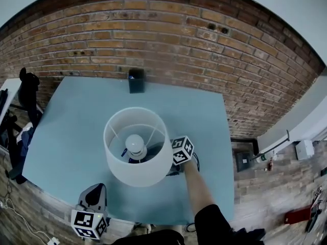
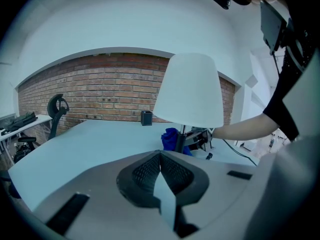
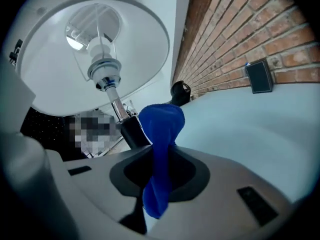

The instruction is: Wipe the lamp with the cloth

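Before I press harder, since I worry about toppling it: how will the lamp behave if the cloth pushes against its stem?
The lamp probably tips easily: a wide shade sits atop a thin stem. The shade looks light and thin, so it may wobble. The cloth folds limply in the right gripper jaws, so it should yield first.

Premises present as an office-type workroom or test studio, not a home. An exposed brick wall (image 1: 168,29) spans the top of the head view, with plain white wall (image 2: 100,24) above it in the left gripper view. 1 large pale-blue table (image 1: 66,131) fills the centre, carrying a lamp (image 1: 138,175) and a small dark box (image 1: 136,80). At the left edge: 1 black office chair (image 2: 56,106) and a second desk (image 2: 20,121) holding equipment. Loose cables (image 1: 15,213) lie on the floor at lower left.
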A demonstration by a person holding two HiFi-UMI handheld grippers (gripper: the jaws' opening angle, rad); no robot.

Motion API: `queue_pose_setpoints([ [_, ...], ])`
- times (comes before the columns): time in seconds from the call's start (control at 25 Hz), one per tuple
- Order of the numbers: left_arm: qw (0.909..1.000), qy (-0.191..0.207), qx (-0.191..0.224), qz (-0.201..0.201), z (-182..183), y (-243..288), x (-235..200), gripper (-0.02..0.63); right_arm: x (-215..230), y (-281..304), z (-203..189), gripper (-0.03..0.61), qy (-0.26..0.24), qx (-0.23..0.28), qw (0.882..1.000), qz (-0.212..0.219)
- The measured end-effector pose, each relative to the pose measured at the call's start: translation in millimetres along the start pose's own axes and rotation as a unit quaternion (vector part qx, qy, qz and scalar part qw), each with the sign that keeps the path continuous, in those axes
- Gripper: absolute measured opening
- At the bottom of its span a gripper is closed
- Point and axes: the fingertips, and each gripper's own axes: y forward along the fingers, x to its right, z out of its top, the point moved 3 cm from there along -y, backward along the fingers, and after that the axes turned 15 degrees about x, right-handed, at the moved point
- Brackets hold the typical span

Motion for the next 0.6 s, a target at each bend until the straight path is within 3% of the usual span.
queue_pose_setpoints([
  [0.12,0.9998,0.009,0.016,-0.006,4,6,1,0.008,5,-11,1,0.066,-0.024,0.011,0.999,-0.046],
  [0.24,0.9992,0.008,0.033,-0.02,11,13,5,0.009,-2,-43,16,0.066,-0.057,0.071,0.99,-0.11],
  [0.32,0.9986,0.006,0.044,-0.03,16,18,6,0.008,-15,-71,28,0.066,-0.087,0.117,0.974,-0.171],
  [0.44,0.998,0.002,0.054,-0.033,17,20,4,0.008,-48,-104,40,0.066,-0.131,0.167,0.94,-0.265],
  [0.6,0.9973,-0.007,0.062,-0.038,13,26,7,0.009,-108,-126,38,0.066,-0.17,0.168,0.904,-0.355],
])
